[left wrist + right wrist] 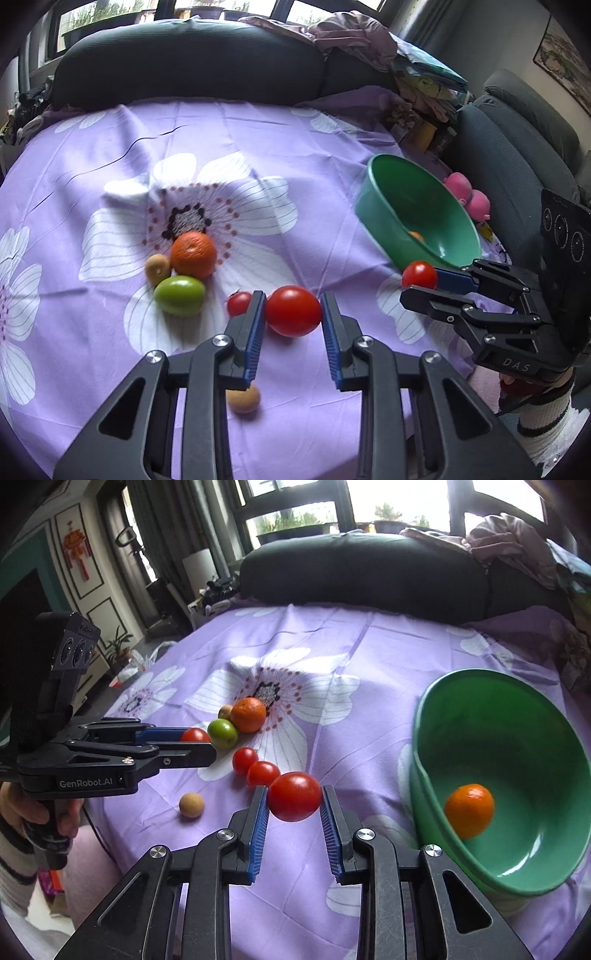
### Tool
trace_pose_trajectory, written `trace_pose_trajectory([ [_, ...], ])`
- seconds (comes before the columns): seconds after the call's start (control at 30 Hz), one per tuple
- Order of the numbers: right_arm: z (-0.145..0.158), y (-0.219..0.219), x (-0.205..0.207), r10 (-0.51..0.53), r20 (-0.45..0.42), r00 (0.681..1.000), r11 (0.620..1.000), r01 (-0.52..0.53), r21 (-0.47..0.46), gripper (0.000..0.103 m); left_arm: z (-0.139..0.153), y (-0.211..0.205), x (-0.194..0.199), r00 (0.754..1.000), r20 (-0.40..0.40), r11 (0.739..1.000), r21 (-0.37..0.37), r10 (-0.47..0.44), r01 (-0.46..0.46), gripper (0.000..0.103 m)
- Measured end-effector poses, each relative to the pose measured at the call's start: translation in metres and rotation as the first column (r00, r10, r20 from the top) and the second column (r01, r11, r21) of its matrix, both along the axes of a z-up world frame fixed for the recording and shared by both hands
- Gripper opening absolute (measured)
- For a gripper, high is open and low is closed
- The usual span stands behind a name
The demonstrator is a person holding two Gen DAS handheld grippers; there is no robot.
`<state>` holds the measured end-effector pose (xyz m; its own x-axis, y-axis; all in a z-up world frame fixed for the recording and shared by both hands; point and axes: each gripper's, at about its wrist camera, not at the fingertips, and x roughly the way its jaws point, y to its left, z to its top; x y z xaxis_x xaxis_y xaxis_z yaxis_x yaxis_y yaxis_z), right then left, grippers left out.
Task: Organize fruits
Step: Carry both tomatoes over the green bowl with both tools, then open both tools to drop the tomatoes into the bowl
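Left wrist view: a glossy oval tomato (293,311) was gripped between the left gripper's (293,314) ribbed blue pads, lower centre.

Right wrist view: another smooth tomato (294,796) was clamped in the right gripper (294,801); a dimpled orange (469,810) was seen in the green plastic bowl (517,709), right.

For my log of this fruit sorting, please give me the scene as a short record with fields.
left gripper: shut on left-held tomato
right gripper: shut on right-held tomato
green bowl: holds one bowl orange
cluster on cloth: loose orange, green fruit, small brown fruit
loose tomatoes: two, side by side
tan round fruit: lies alone, nearest the person
surface: purple flowered cloth
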<state>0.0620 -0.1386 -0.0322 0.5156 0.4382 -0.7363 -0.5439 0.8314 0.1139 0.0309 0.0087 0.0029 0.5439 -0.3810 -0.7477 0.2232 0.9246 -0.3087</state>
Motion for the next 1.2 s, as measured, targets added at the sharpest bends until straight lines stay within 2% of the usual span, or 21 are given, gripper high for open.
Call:
trace_pose_trajectory([
  [0.27,0.021,-0.056,-0.003,-0.165,0.065,0.984,0.985,0.162,0.057,0.030,0.018,-0.066,0.027,0.991,0.050,0.991,-0.047,-0.121,0.123,0.030],
  [0.57,0.017,-0.102,0.012,-0.304,0.071,0.950,0.952,0.302,0.047,0.030,0.007,-0.125,0.065,0.977,0.020,0.977,-0.010,-0.211,0.211,0.030],
  [0.8,0.007,-0.118,0.019,-0.343,0.045,0.938,0.939,0.342,0.032,0.030,0.000,-0.137,0.075,0.974,0.003,0.974,0.021,-0.225,0.225,0.028],
  [0.97,0.008,-0.121,0.019,-0.349,0.044,0.936,0.937,0.348,0.039,0.030,0.004,-0.134,0.075,0.976,0.013,0.976,-0.003,-0.216,0.216,0.030],
  [1.0,0.008,-0.121,0.018,-0.349,0.044,0.936,0.937,0.348,0.042,0.030,0.004,-0.133,0.075,0.977,0.013,0.977,-0.009,-0.214,0.214,0.032],
  [1.07,0.010,-0.122,0.017,-0.353,0.043,0.935,0.935,0.350,0.051,0.030,0.006,-0.131,0.073,0.978,0.018,0.978,-0.018,-0.208,0.209,0.049],
  [1.13,0.011,-0.122,0.016,-0.357,0.046,0.933,0.934,0.354,0.053,0.030,0.009,-0.130,0.071,0.979,0.024,0.979,-0.016,-0.204,0.205,0.052],
  [1.2,0.014,-0.121,0.013,-0.354,0.054,0.934,0.935,0.351,0.054,0.030,0.011,-0.129,0.069,0.980,0.027,0.981,-0.013,-0.196,0.196,0.065],
])
